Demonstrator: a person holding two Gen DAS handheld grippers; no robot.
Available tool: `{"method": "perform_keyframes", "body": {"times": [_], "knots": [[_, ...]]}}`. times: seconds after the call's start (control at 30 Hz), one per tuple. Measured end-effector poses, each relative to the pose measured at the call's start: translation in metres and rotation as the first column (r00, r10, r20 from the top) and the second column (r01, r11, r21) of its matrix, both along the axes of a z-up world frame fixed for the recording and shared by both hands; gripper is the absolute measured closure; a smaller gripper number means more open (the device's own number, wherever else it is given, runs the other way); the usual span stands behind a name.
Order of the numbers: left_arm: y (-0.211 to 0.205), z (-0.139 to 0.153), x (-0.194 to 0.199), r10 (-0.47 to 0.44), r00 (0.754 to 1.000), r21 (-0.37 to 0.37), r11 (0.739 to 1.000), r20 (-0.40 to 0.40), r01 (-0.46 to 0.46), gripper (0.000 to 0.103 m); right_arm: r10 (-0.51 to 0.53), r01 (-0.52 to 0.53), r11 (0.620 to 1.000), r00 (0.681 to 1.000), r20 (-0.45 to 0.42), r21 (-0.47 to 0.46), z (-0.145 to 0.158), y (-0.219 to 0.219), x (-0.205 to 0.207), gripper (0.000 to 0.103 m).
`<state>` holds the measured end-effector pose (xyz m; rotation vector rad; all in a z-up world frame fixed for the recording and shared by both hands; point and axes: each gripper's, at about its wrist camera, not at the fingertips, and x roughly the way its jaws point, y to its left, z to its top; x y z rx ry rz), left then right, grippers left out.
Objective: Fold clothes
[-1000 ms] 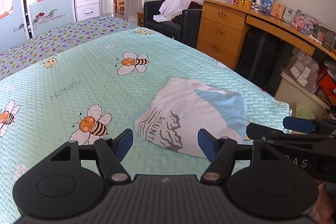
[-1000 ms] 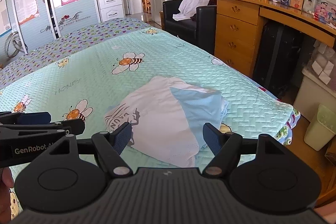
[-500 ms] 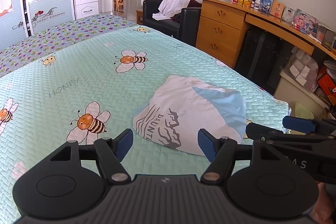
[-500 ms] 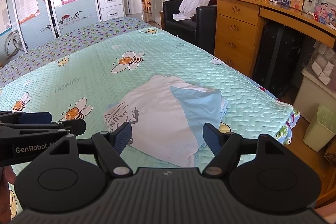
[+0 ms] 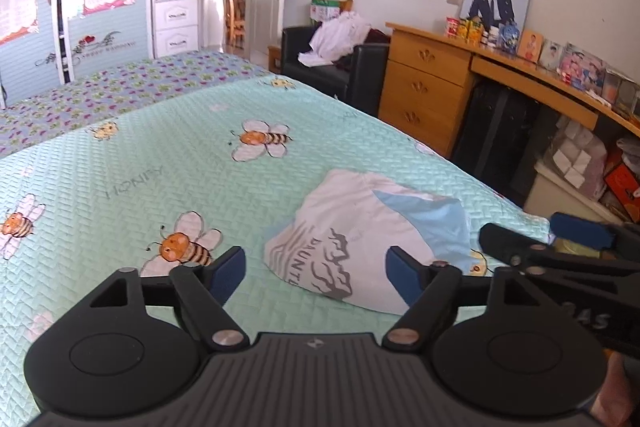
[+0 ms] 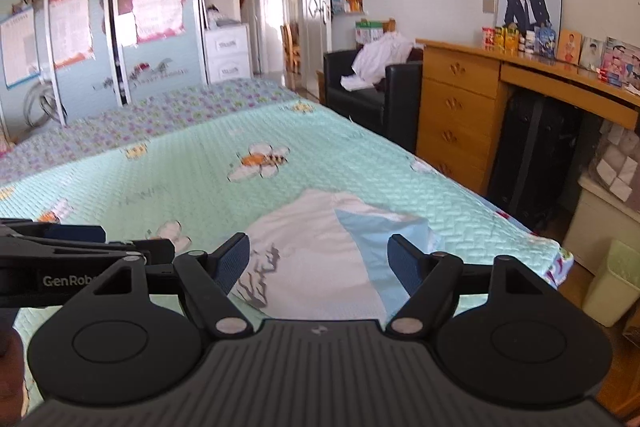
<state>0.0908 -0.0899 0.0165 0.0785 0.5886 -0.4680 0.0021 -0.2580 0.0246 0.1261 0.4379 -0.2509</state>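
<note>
A folded white and light-blue shirt (image 5: pixel 360 227) with a grey mountain print lies on the mint bee-patterned bedspread (image 5: pixel 160 163), near the bed's right edge. My left gripper (image 5: pixel 316 271) hovers just in front of the shirt's near-left part; its jaws are opening and nothing is pinched between them. My right gripper (image 6: pixel 318 261) hangs over the shirt (image 6: pixel 320 251) near its front edge, jaws opening too, with no cloth held. In the left wrist view the right gripper (image 5: pixel 560 239) shows at the right; in the right wrist view the left gripper (image 6: pixel 80 247) shows at the left.
A wooden dresser and desk (image 6: pixel 460 107) run along the right wall. A black armchair (image 6: pixel 360 87) with white clothes stands beyond the bed. A pale green bin (image 6: pixel 612 283) sits on the floor at right. Wardrobe doors (image 6: pixel 100 39) stand at the far left.
Both grippers' jaws have spread wider. The right wrist view has tilted up, so the shirt sits lower in it. The shirt has not moved on the bed.
</note>
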Motion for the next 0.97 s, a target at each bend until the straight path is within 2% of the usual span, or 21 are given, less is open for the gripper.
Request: {"method": "perform_keyframes", "body": {"times": [0.1,0.17,0.33,0.5,0.63,0.8,0.87,0.97], "knots": [[0.011,0.0,-0.004,0.028,0.999,-0.028,0.999,0.028,-0.027,0.004,0.013,-0.013,1.0,0.998,0.062,0.002,0.002,0.003,-0.006,0.019],[0.02,-0.001,-0.008,0.059,0.996,-0.059,0.997,0.065,-0.056,0.0,0.016,-0.016,1.0,0.995,0.096,0.002,0.003,0.004,-0.01,0.018],[0.045,-0.006,-0.012,0.11,0.992,-0.146,0.984,0.065,-0.1,0.0,0.063,-0.061,0.998,0.988,0.141,-0.016,0.001,0.012,-0.014,0.018],[0.067,-0.016,-0.019,0.145,0.988,-0.176,0.975,0.056,-0.133,0.0,0.088,-0.093,0.996,0.979,0.183,0.019,-0.002,0.019,-0.02,0.017],[0.092,-0.023,-0.026,0.202,0.977,-0.267,0.947,0.06,-0.18,0.0,0.138,-0.148,0.989,0.966,0.218,0.028,-0.006,0.03,-0.027,0.016],[0.122,-0.023,-0.036,0.209,0.971,-0.336,0.928,0.115,-0.16,0.0,0.246,-0.266,0.962,0.942,0.229,0.062,-0.01,0.046,-0.029,0.017],[0.134,-0.022,-0.043,0.232,0.963,-0.344,0.923,0.137,-0.173,0.0,0.29,-0.314,0.946,0.931,0.221,0.079,-0.013,0.056,-0.03,0.017],[0.154,-0.025,-0.049,0.281,0.952,-0.339,0.913,0.123,-0.226,0.0,0.354,-0.375,0.925,0.912,0.207,0.069,-0.019,0.081,-0.03,0.017]]}}
